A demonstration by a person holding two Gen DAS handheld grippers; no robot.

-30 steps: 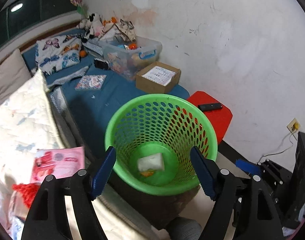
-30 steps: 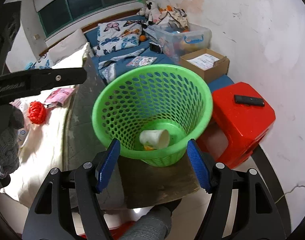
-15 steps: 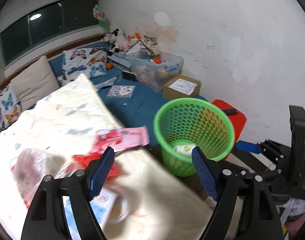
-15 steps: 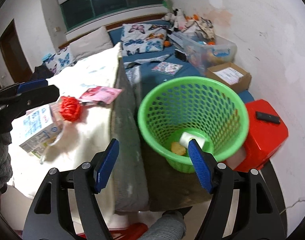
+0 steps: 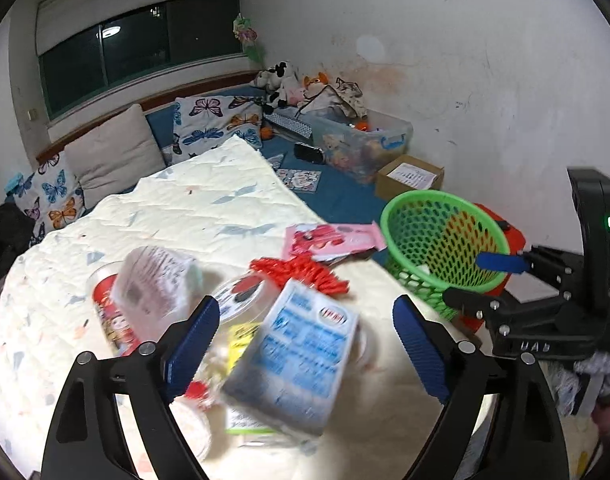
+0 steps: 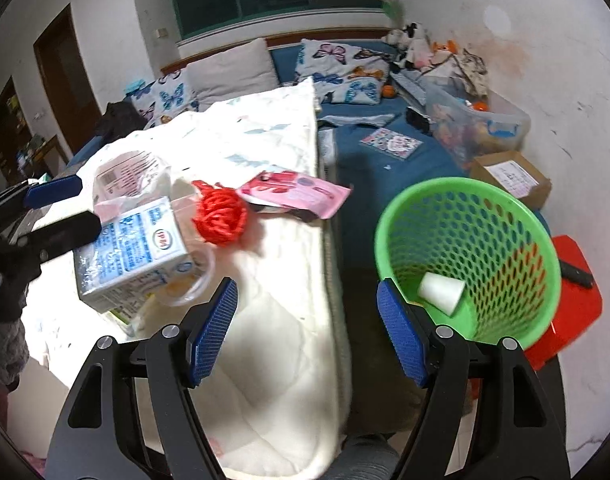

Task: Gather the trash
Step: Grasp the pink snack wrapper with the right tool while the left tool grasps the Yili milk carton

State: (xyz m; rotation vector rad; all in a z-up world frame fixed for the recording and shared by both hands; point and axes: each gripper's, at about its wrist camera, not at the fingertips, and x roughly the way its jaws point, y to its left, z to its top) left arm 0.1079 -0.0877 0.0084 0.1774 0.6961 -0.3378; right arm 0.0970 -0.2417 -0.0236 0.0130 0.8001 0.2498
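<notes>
Left tongs (image 5: 301,334): open, empty, carton (image 5: 293,364) lies between the jaws.
Right tongs (image 6: 307,330): open, empty.
Advice: grip the carton's narrow sides, then carry it rightward to the basket (image 5: 445,236).

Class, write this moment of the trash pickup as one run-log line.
left gripper: open, over milk carton | right gripper: open, empty | green basket: holds paper cup | red mesh ball, pink wrapper: on quilt

The left hand-held gripper (image 5: 301,336) has its 2 blue-padded fingers (image 5: 191,334) spread wide, nothing between them. The right hand-held gripper (image 6: 307,328) is likewise wide apart and empty (it also shows at the right edge of the left wrist view (image 5: 501,262), pointing left).
</notes>
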